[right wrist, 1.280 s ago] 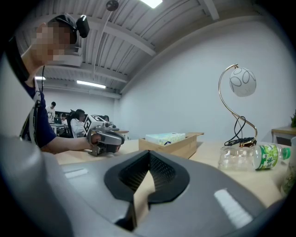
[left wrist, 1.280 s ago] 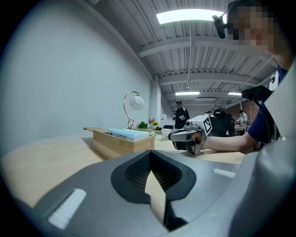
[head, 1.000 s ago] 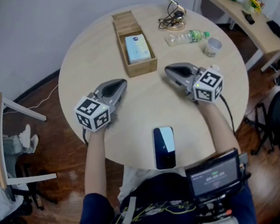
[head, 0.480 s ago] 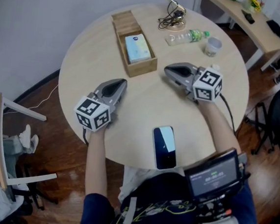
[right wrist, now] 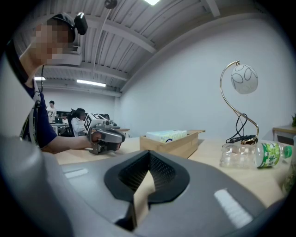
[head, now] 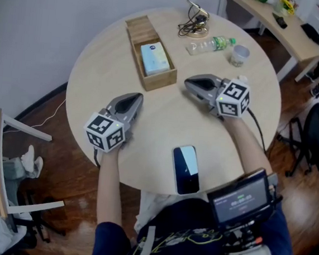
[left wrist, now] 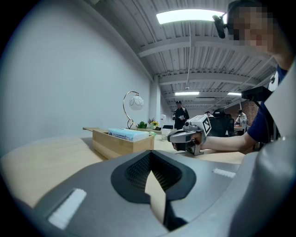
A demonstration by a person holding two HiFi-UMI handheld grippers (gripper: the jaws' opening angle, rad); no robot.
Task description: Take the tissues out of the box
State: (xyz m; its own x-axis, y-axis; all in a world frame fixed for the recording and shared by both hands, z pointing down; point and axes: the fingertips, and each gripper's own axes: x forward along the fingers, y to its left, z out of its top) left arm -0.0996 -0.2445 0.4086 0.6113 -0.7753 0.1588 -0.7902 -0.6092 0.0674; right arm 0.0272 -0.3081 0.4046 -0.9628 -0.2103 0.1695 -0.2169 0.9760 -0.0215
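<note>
A long wooden box (head: 164, 78) lies on the round table's far side with a pale blue tissue pack (head: 155, 59) in its near half. The box (left wrist: 121, 144) and tissue pack (left wrist: 126, 134) also show in the left gripper view, and the box (right wrist: 175, 144) and pack (right wrist: 166, 135) in the right gripper view. My left gripper (head: 136, 98) rests on the table, shut and empty, pointing toward the box's near end. My right gripper (head: 188, 83) rests right of the box, shut, holding nothing. Each gripper sees the other: right gripper (left wrist: 184, 137), left gripper (right wrist: 107, 138).
A black phone (head: 186, 169) lies near the table's front edge (head: 142, 185). Behind the right gripper lie a clear plastic bottle (head: 211, 44) and a small cup (head: 239, 54). A lamp base with tangled cables (head: 193, 22) stands at the far edge. Chairs and desks surround the table.
</note>
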